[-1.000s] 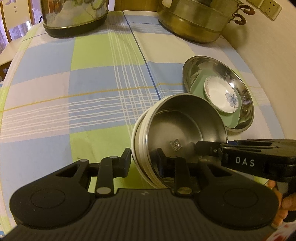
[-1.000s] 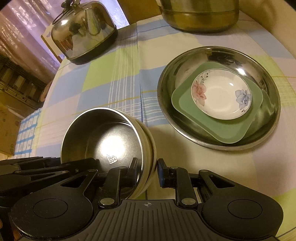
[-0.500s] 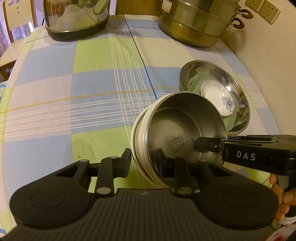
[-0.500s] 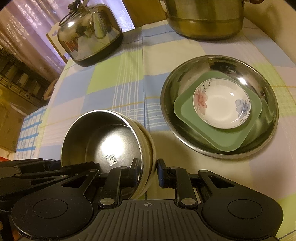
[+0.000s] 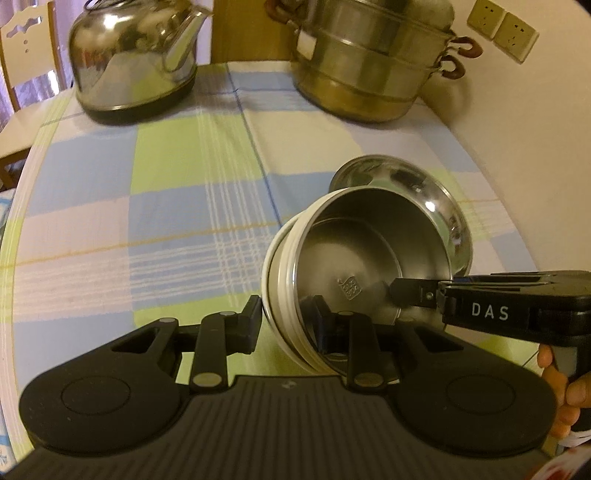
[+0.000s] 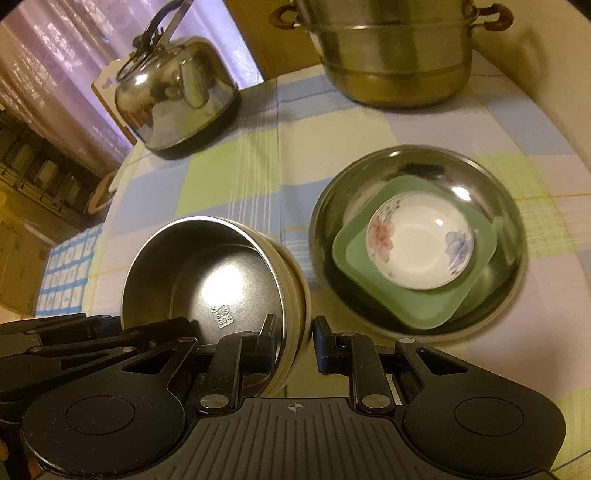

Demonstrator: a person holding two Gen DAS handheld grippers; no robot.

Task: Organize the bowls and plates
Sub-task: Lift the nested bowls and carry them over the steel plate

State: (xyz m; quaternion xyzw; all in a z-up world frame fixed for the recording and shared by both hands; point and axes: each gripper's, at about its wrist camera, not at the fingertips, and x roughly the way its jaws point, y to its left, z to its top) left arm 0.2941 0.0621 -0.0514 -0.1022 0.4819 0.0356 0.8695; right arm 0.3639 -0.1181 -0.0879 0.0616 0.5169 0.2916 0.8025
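A steel-lined bowl stack with cream outer walls (image 5: 354,273) is held above the checked tablecloth by both grippers. My left gripper (image 5: 290,317) is shut on its near rim, one finger outside, one inside. My right gripper (image 6: 293,343) is shut on the opposite rim of the same stack (image 6: 218,284); it shows from the right in the left wrist view (image 5: 413,295). Beyond stands a large steel basin (image 6: 491,184) holding a green square plate (image 6: 354,258) with a small white flowered dish (image 6: 421,247) on it. In the left wrist view the basin (image 5: 436,192) is partly hidden behind the bowls.
A steel kettle (image 5: 136,70) stands at the far left of the table and a tiered steamer pot (image 5: 373,62) at the far right, near the wall with sockets (image 5: 502,29). A chair (image 5: 26,55) stands beyond the table's left edge.
Both grippers have lifted the bowl stack higher and carried it toward the steel basin; the stack now covers more of the basin in the left wrist view.
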